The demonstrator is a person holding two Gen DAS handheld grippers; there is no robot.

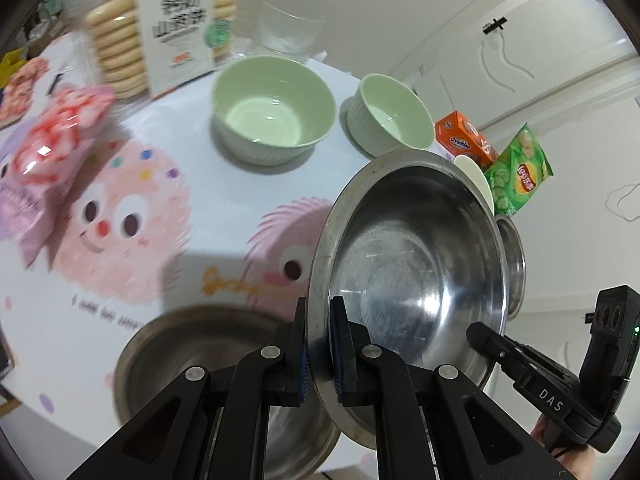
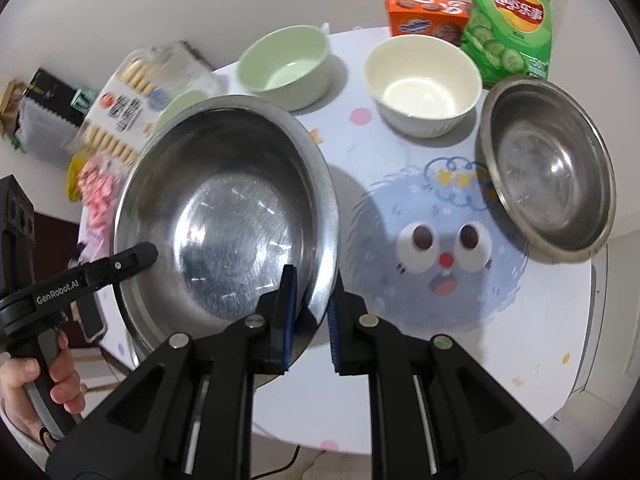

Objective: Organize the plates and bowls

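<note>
Evidently, in the left wrist view, my left gripper (image 1: 319,344) pinched the near rim of the large steel bowl (image 1: 408,264), its jaws pressed together on the thin metal; the bowl hung tilted above the surface (image 1: 208,216), clear of a second steel bowl (image 1: 176,356) lying below it. My right gripper (image 1: 480,336) met the same bowl at its lower right rim. Two green bowls (image 1: 272,112) (image 1: 390,116) stood farther off, near the biscuit pack (image 1: 160,28).

In the right wrist view, my right gripper (image 2: 312,300) had its jaws closed on the large steel bowl's rim, while the left gripper reached it from the opposite side. A third steel bowl (image 2: 548,168) rested at the right of the surface, a cream bowl (image 2: 424,84) and a green bowl (image 2: 286,68) behind.

I judged the step to be the two-handed carry of the lifted bowl. The next move called for levelling it over a like steel bowl, lowering it to nest, then spreading both jaws.
</note>
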